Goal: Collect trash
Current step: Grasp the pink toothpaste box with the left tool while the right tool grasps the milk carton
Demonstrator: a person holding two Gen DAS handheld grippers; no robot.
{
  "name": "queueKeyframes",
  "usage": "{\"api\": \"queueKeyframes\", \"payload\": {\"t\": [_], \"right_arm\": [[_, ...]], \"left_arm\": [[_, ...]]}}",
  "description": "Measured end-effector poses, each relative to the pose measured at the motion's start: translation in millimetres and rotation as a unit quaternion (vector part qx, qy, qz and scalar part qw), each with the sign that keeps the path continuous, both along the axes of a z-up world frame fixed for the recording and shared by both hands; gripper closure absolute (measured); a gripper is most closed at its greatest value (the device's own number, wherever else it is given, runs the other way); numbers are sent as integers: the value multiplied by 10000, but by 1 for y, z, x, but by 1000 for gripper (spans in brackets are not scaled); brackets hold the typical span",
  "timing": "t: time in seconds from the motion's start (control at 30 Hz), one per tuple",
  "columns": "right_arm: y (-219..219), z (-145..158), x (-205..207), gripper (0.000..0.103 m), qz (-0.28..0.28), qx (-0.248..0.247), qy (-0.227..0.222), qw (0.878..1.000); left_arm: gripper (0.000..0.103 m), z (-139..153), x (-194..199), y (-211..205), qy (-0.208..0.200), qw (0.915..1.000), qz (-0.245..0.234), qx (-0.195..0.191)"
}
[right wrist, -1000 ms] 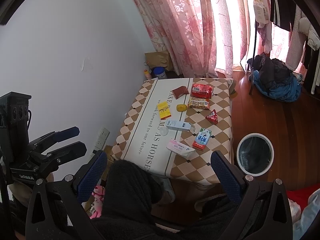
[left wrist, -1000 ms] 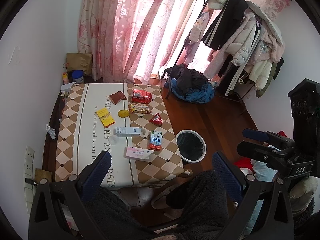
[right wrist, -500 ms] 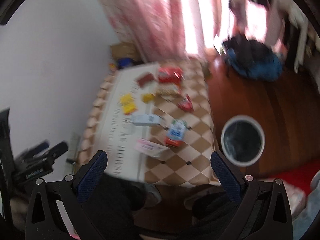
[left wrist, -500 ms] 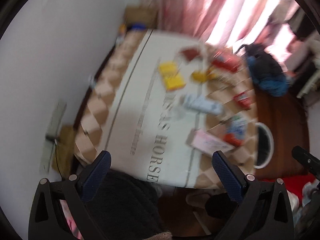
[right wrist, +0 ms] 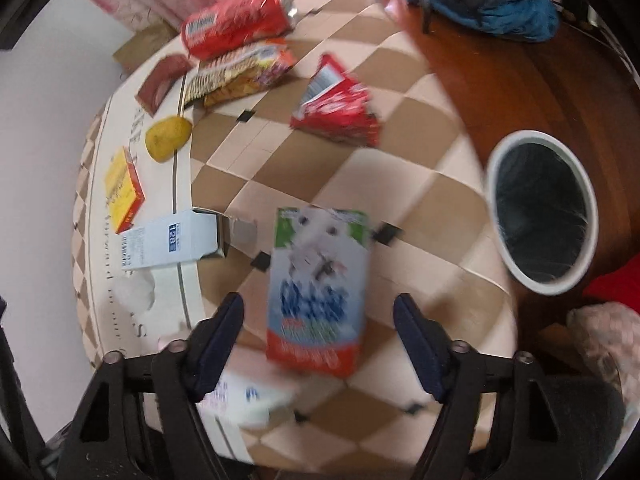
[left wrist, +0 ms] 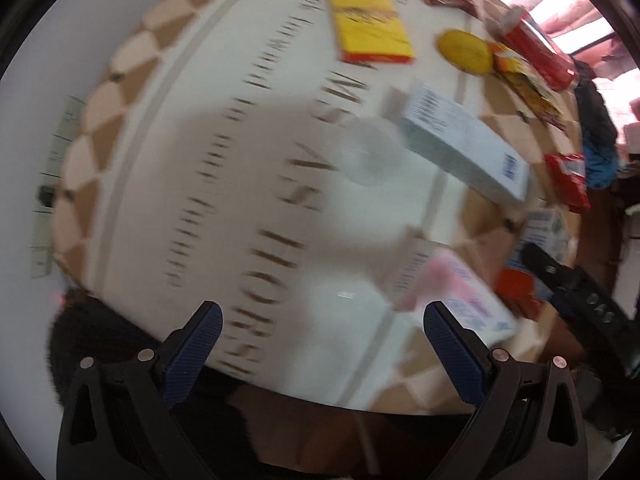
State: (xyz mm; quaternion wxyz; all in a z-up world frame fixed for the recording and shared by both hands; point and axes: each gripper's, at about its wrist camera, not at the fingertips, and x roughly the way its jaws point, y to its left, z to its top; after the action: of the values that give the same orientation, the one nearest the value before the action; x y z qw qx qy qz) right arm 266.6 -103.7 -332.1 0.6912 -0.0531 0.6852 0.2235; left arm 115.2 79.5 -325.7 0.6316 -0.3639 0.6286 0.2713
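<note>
The right gripper [right wrist: 318,320] hangs with its jaws wide apart above the blue, green and red milk carton [right wrist: 318,288], which lies flat on the brown-and-cream checked tablecloth [right wrist: 420,184]. To its right, on the wooden floor, stands the round white bin [right wrist: 496,216]. The left gripper [left wrist: 320,332], equally wide and empty, hovers over the near table edge, the pink-and-white flat box [left wrist: 460,296] just right of it.

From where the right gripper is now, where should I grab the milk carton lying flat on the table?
Grip the milk carton across its two long side edges, near the red end, coming straight down. It lies flat, lengthwise between the open jaws of the right gripper, and looks narrower than their gap.
</note>
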Motion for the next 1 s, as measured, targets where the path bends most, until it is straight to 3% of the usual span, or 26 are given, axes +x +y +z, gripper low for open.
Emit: {"api": "queueKeyframes", "payload": {"t": [0.1,0.27,0.33,0.47,0.6,0.67,0.73,0.8,0.83,0.97,1.0], "right_arm": [[4,0,2,47,185,41,-108,9998],[-43,6,7,47,-18,-285,-159,9995],[-58,5,6,47,-128,-292,-116,9994],[-76,2,-3,47,-252,-234,-27,9994],[-80,5,-12,47,-155,-195,-107,9996],[-79,7,-17,47,-64,-141,-94,9998],[-72,8,-26,47,96,-99,-92,9999],[-63,7,-37,47,259,-58,-66,9996],[-56,8,-44,47,385,-55,-72,9992],[-41,9,-62,46,542,-42,-86,9985],[-40,9,-63,41,490,-6,-85,9988]], "left_arm": [[1,-2,7,-15,-344,9978,153,-537],[11,-15,24,-41,-628,9883,638,-1232],[30,-20,29,-51,-599,9864,753,-1332],[44,-14,35,-64,-375,9934,580,-915],[47,6,36,-67,-248,9978,-557,-261],[47,15,33,-68,-130,9918,-1271,75],[47,22,27,-69,69,9767,-2118,337],[47,25,19,-66,113,9698,-2407,363],[46,24,18,-61,121,9699,-2411,303],[44,24,8,-40,-158,9845,-1746,-72],[44,21,7,-36,-211,9875,-1555,-126]]}}
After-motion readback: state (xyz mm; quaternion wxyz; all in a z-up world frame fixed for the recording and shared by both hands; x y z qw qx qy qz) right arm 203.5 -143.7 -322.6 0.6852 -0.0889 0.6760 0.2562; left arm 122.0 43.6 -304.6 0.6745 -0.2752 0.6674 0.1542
